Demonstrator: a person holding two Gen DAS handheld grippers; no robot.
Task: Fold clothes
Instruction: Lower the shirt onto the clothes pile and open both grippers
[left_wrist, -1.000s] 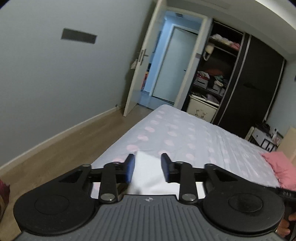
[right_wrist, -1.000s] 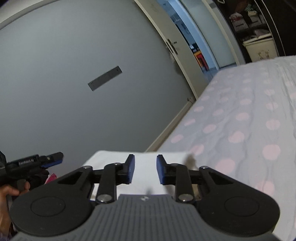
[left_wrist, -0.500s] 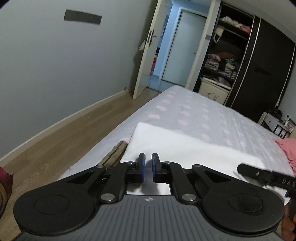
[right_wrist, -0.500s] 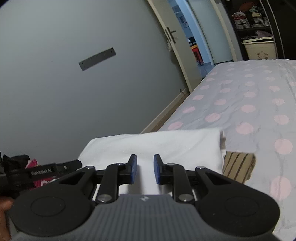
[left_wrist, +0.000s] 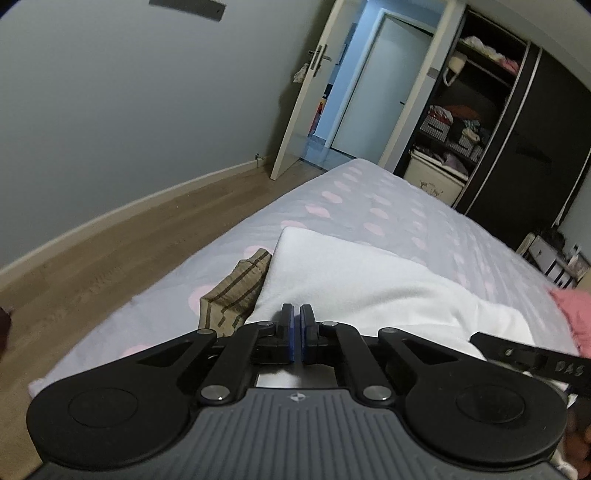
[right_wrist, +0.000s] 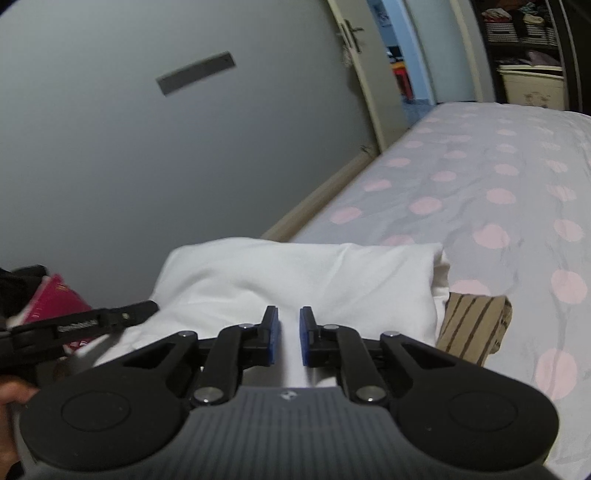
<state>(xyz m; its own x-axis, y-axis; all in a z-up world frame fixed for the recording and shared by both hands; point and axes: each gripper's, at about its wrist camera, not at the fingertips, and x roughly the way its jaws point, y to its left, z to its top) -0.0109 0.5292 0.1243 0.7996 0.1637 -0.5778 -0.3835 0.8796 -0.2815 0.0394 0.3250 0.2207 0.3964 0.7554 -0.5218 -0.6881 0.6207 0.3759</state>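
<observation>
Closing further since half a second ago, the left gripper (left_wrist: 297, 325) pinches the folded white garment (left_wrist: 354, 280) on a pink-dotted bed (left_wrist: 369, 206); a striped cloth (left_wrist: 236, 291) lies beside it, while the right gripper (right_wrist: 288, 336) hovers slightly parted near a wardrobe-lined bedroom wall.

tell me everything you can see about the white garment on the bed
The white garment is plain, soft-looking cloth, folded over into a thick, puffy rectangle with a rounded fold at its far edge. It lies flat on the polka-dot bed sheet, partly covering a brown striped cloth. The left tool looks shut on its near edge; the right tool hovers over it, open.
</observation>
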